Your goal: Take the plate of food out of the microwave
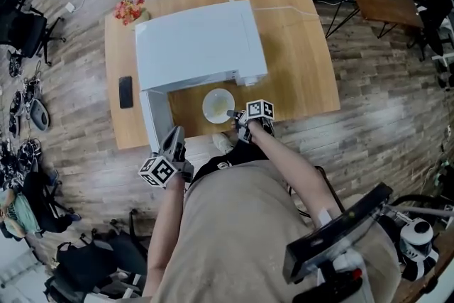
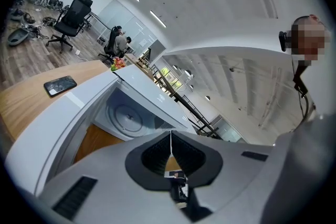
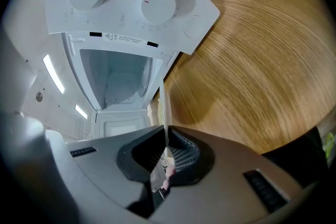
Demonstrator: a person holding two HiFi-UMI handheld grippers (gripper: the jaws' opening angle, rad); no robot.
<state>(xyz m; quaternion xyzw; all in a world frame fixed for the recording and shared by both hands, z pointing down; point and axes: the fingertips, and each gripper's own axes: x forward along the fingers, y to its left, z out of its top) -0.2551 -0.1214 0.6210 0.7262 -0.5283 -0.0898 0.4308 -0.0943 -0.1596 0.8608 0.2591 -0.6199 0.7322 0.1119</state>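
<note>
left gripper [image 1: 175, 133]: fingers pressed together, empty | right gripper [image 1: 234, 114]: fingers pinching thin rim of round white plate [image 1: 216, 104] | wood-grain table [image 1: 298, 53]

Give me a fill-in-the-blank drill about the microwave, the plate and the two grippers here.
1. The microwave has its door standing ___.
2. Of the left gripper and the right gripper, the plate is held by the ___ one.
3. The microwave's front panel carries ___ knobs.

Missing words: open; right; two.
</note>
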